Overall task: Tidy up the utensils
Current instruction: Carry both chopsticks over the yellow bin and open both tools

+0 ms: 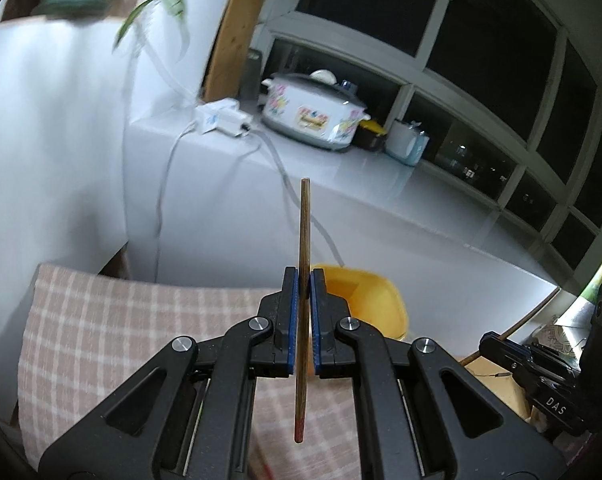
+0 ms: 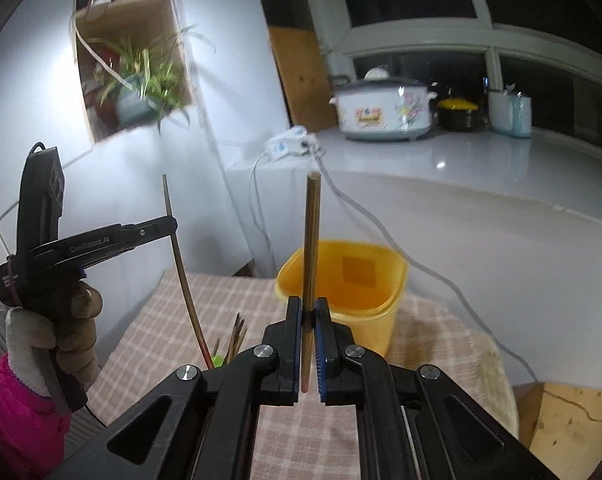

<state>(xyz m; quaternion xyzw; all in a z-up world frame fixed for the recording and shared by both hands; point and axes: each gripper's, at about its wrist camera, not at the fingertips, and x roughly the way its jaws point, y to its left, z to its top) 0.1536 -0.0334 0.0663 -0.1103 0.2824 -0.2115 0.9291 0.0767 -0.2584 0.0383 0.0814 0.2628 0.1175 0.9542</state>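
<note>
Pointing upright, chopstick point(image 1: 303, 240) in left tongs point(image 1: 304, 280), chopstick point(image 2: 311, 240) in right tongs point(image 2: 309, 308)

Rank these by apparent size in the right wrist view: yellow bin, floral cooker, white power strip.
1. yellow bin, though its nearness to the camera exaggerates it
2. floral cooker
3. white power strip

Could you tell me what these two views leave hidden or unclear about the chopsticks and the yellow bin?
- Left wrist view: yellow bin mostly hidden behind the left claw and its chopstick; blurred.
- Right wrist view: bin's bottom is not visible past its rim.
- Right wrist view: remaining chopsticks cut off by the right claw; count unclear.
</note>
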